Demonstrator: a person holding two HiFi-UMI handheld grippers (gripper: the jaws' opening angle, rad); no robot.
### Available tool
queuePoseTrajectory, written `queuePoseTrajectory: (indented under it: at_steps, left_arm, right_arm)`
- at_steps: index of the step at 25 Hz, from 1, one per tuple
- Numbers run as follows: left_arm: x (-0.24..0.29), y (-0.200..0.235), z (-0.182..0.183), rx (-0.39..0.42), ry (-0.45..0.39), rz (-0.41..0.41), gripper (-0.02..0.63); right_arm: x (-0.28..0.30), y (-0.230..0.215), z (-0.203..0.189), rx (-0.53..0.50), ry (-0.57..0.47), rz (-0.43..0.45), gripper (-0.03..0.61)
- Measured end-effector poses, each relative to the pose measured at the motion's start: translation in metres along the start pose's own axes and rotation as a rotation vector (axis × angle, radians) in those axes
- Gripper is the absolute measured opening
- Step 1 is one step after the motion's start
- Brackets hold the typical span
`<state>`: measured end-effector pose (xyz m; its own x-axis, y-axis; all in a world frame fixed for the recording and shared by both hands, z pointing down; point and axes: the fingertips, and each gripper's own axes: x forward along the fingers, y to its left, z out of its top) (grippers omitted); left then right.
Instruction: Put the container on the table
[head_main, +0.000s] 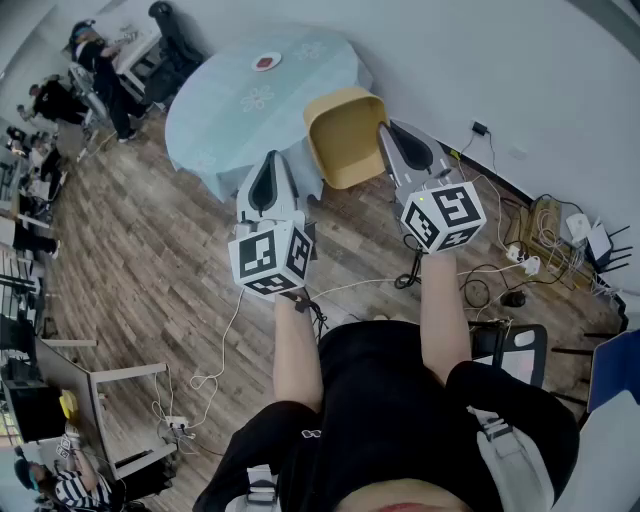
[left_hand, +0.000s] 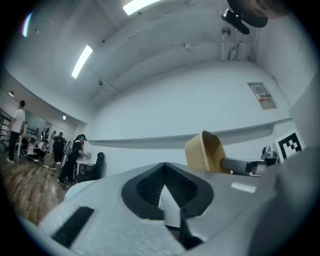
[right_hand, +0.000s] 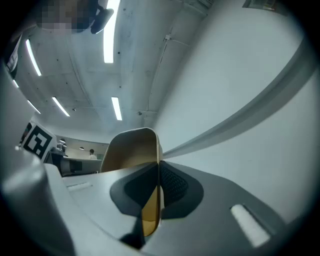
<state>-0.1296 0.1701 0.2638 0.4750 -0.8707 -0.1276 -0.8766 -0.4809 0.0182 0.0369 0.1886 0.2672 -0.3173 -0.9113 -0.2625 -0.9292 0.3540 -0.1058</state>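
Note:
A yellow open container (head_main: 345, 135) hangs in the air beside the near edge of the round table with a pale blue cloth (head_main: 225, 115). My right gripper (head_main: 392, 138) is shut on the container's right wall; that wall (right_hand: 132, 155) runs straight between the jaws of the right gripper (right_hand: 157, 186). My left gripper (head_main: 268, 168) is held up to the left of the container, apart from it, jaws together on nothing. In the left gripper view the left gripper (left_hand: 167, 192) shows only wall past its tip, with the container (left_hand: 205, 152) off to the right.
A small white dish with a red centre (head_main: 266, 62) sits on the table's far side. Cables and power strips (head_main: 530, 262) lie on the wood floor at right. Black chairs (head_main: 165, 35) and people at desks (head_main: 95, 60) are at far left.

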Motion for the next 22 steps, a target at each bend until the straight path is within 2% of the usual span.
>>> queuePoseTrajectory:
  at_steps: [4,7,13,18,22]
  left_arm:
    - [0.004,-0.017,-0.005,-0.018,-0.010,0.014,-0.003]
    - [0.017,-0.026,-0.009,-0.020,-0.007,0.000,-0.003]
    - [0.059,-0.016,-0.027,-0.066,0.011,-0.007,-0.003]
    - [0.121,-0.008,-0.062,-0.113,0.027,-0.043,-0.003]
    - [0.202,0.015,-0.103,-0.129,0.054,-0.057,-0.003]
  right_arm:
    - [-0.009,-0.025,0.000,0.054,-0.006,0.001,0.021]
    - [-0.018,-0.052,0.003,0.123,-0.042,-0.033,0.023]
    - [-0.011,-0.100,-0.005,0.158,-0.054,-0.112,0.023]
    - [0.017,-0.148,-0.039,0.170,-0.020,-0.167,0.023]
    - [0.076,-0.194,-0.077,0.167,0.016,-0.184,0.023]
